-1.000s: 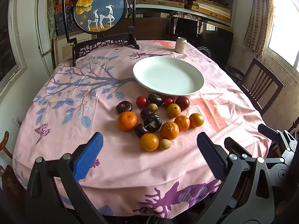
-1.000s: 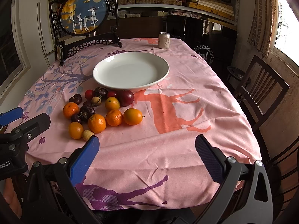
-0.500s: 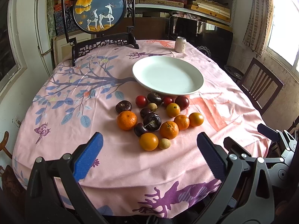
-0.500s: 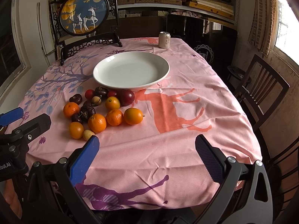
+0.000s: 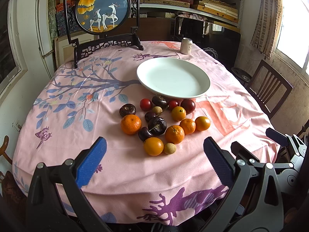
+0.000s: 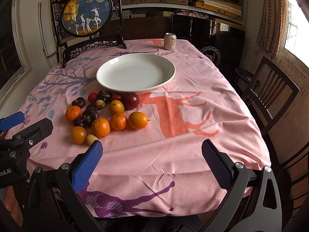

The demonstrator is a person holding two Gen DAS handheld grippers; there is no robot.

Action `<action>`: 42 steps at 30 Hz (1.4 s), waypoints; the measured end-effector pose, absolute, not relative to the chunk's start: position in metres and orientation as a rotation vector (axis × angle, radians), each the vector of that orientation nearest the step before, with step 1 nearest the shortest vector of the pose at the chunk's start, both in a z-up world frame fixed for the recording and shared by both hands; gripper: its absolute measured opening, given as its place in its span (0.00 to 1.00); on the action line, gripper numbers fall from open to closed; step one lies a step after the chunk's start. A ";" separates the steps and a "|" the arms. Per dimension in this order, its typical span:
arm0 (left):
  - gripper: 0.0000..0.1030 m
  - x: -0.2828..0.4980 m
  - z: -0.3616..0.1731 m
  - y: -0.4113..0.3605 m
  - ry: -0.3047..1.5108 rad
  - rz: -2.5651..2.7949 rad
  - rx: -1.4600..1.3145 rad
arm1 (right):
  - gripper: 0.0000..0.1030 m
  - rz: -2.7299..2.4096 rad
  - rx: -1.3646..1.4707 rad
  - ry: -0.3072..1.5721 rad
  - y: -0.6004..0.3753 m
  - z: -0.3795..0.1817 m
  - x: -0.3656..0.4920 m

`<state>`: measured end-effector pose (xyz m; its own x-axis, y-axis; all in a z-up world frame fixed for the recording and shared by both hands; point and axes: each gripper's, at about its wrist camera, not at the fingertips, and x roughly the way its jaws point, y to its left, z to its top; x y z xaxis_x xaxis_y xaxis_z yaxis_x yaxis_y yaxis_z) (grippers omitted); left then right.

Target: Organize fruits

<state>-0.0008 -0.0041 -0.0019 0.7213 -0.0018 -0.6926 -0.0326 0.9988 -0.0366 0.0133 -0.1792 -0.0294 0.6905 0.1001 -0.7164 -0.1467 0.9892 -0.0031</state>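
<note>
A heap of fruit lies on the pink tablecloth just in front of a white plate that holds nothing. It has several oranges, dark passion fruits, red plums and small tan longans. My left gripper hovers open at the table's near edge, short of the heap. My right gripper is open too, over bare cloth to the right of the fruit. Neither holds anything.
A drink can stands behind the plate. A round deer screen on a dark stand sits at the back left. A wooden chair is at the table's right side. Shelves fill the back wall.
Both grippers have stayed nearly still and open; the views shift only slightly. No fruit has moved.
</note>
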 end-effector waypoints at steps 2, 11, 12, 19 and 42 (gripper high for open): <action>0.98 -0.001 -0.002 -0.004 0.765 0.016 -0.048 | 0.99 0.137 -0.061 0.797 -0.179 -0.029 0.013; 0.98 -0.001 -0.001 -0.003 0.766 0.016 -0.049 | 0.99 0.139 -0.062 0.798 -0.179 -0.028 0.014; 0.98 -0.001 -0.001 -0.003 0.766 0.016 -0.048 | 0.99 0.139 -0.061 0.798 -0.179 -0.029 0.014; 0.98 0.000 -0.003 -0.002 0.767 0.015 -0.049 | 0.99 0.138 -0.062 0.799 -0.178 -0.029 0.014; 0.98 0.002 -0.031 0.037 0.810 0.137 -0.065 | 0.94 0.339 -0.074 0.847 -0.159 -0.055 0.032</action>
<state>0.0019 0.0369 -0.0311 0.6816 0.0975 -0.7252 -0.1469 0.9891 -0.0051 0.0321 -0.1586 -0.0551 0.6120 0.2641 -0.7454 -0.3227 0.9440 0.0695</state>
